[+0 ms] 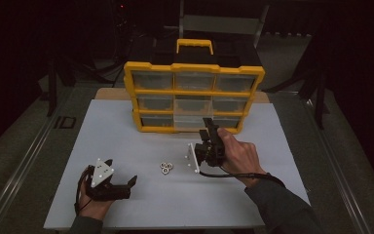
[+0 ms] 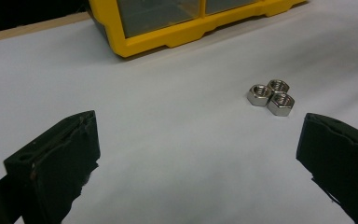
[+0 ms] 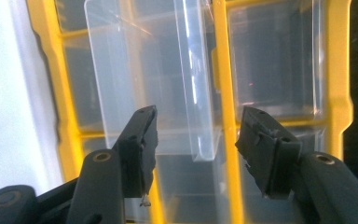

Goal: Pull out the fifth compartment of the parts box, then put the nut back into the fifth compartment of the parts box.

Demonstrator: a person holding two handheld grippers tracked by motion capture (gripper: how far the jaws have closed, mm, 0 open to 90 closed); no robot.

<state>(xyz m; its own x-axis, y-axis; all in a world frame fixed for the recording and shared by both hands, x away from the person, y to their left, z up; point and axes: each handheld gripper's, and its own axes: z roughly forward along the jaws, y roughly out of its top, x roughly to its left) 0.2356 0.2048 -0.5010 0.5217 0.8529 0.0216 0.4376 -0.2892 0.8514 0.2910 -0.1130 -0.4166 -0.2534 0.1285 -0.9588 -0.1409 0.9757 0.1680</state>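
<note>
- Resting low at the left of the white surface (image 1: 126, 122), the left claw (image 1: 126, 183) lies on its side with its jaws spread wide and nothing between them.
- Its own view looks across the surface at three steel nuts (image 2: 271, 96), which touch each other in a small cluster just beyond the jaw tips, a little toward one jaw.
- In the high view the nuts (image 1: 166, 167) lie between the two hands, well in front of the yellow organizer (image 1: 194, 68).
- To the right, the right claw (image 1: 209, 127) points at the bottom row of the organizer, where a clear drawer (image 3: 154, 79) is pulled out toward it.
- Its jaws stand partly spread, on either side of the drawer's front lip, and the pads do not press on it; I judge the drawer is released.
- The step in hand seems to be leaving this drawer open so that the nuts can go inside.
- To do it well, the right hand should back away straight, because a sideways move may catch the lip and push the drawer shut or tilt it.
- Then a claw should come down over one nut only, on its flat sides, since the three touch and can scatter.
</note>
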